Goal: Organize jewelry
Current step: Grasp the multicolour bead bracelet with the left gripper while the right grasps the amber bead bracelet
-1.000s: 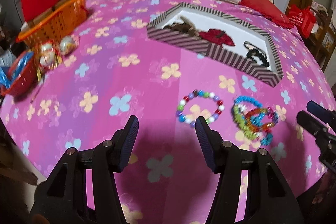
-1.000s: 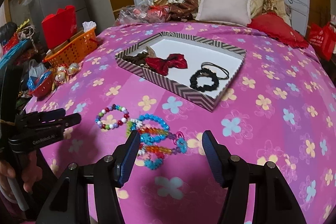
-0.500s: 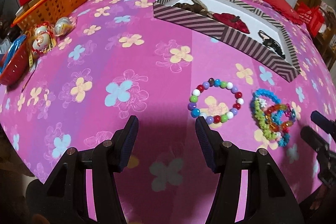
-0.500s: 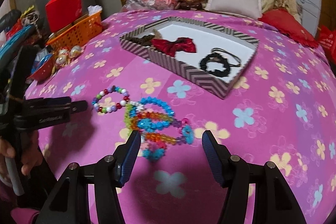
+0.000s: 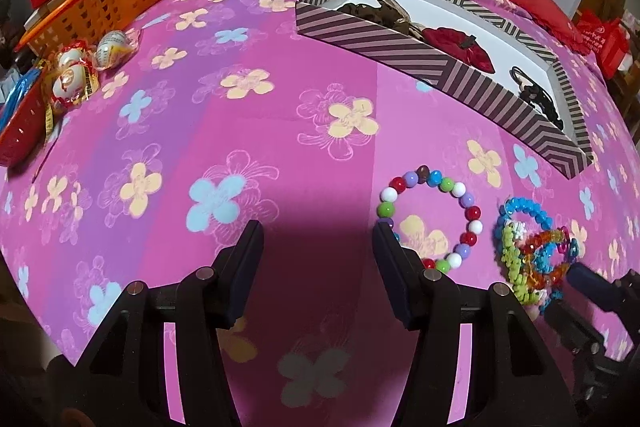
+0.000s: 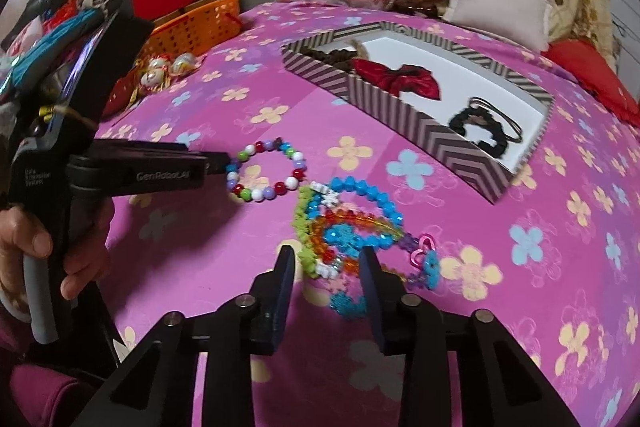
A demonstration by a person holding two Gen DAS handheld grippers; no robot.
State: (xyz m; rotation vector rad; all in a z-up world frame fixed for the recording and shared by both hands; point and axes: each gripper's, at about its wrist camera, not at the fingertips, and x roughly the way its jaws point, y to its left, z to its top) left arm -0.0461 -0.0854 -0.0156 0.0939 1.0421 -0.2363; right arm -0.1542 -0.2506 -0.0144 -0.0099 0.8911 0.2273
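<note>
Bracelets in a tangled pile [image 6: 344, 227] sit between your right gripper [image 6: 326, 263] jaws, just narrowed but not yet clamped; lower squarely before closing. Left gripper [image 5: 318, 247] stays wide apart.

Left wrist view: looks forward and steeply down along the left tongs [image 5: 318, 239], close over the bed [image 5: 248, 131]. Right wrist view: same kind of downward look along the right tongs [image 6: 326, 263], from further right, close over the bead pile [image 6: 348, 223]. Shared: bed, round bracelet [image 5: 430, 223], bead pile, striped box [image 6: 416, 123], orange basket [image 5: 100, 7]. Each view catches the other tongs at its edge.
</note>
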